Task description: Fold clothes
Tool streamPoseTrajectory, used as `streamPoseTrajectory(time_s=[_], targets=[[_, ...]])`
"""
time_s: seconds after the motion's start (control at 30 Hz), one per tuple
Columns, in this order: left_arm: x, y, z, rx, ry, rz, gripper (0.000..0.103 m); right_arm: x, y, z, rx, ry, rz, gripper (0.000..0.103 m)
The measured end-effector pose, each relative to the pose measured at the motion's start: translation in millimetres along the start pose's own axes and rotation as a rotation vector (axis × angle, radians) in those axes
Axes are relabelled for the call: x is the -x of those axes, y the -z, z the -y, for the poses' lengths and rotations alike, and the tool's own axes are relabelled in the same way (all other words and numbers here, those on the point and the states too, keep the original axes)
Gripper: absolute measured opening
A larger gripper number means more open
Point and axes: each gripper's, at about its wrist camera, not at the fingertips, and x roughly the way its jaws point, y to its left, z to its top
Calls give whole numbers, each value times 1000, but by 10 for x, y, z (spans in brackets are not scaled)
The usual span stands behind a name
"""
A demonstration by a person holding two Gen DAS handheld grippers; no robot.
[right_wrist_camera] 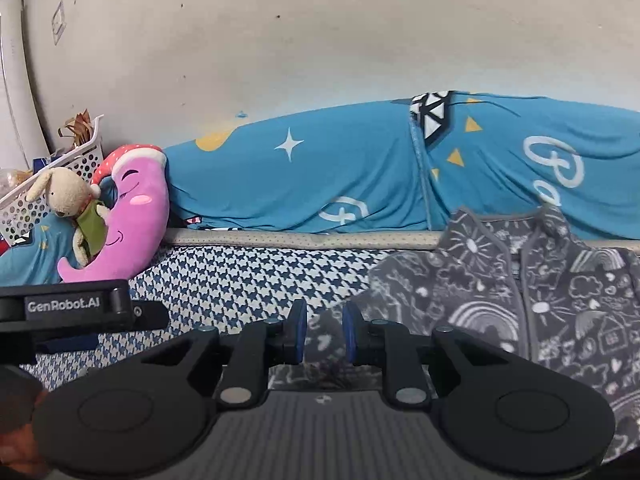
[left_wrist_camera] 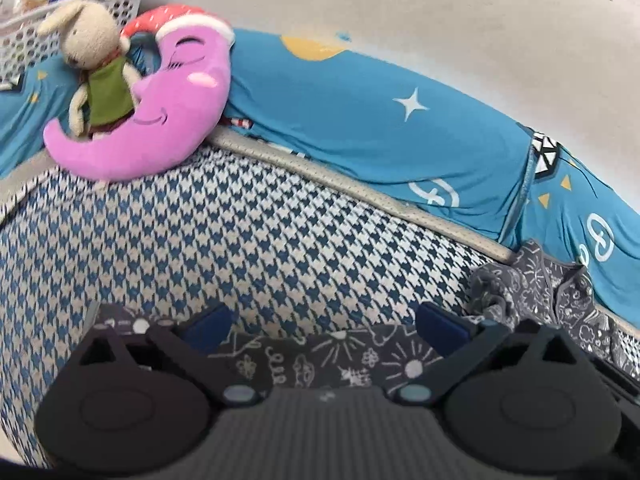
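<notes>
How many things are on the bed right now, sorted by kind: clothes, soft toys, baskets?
Clothes: 1, the grey doodle-print jacket.
Soft toys: 2, the pink moon plush and the beige rabbit leaning on it.
Baskets: 1, the white perforated basket in the corner.
Total: 4

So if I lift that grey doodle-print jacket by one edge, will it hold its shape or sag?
Likely sag. The grey jacket looks like soft fleece and already lies bunched and wrinkled on the houndstooth cover, so it should drape and trail. Probably light and not slippery, given the fuzzy surface. The right gripper seems nearly closed on a fold; the left gripper is open.
</notes>
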Motion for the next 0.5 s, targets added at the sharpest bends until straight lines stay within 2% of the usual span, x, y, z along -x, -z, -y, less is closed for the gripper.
streamPoseTrajectory(time_s=[0.2, 0.37, 0.5], targets=[[-49, -55, -178, 99, 3, -36, 103, -251, -49, -71, 4, -19, -7, 20], [-44, -72, -211, 107, 3, -30, 103, -487, -83, -78, -4, -24, -26, 20], [-44, -71, -170, 91, 7, -31, 103, -594, -31, -20, 10, 6, -57, 20]])
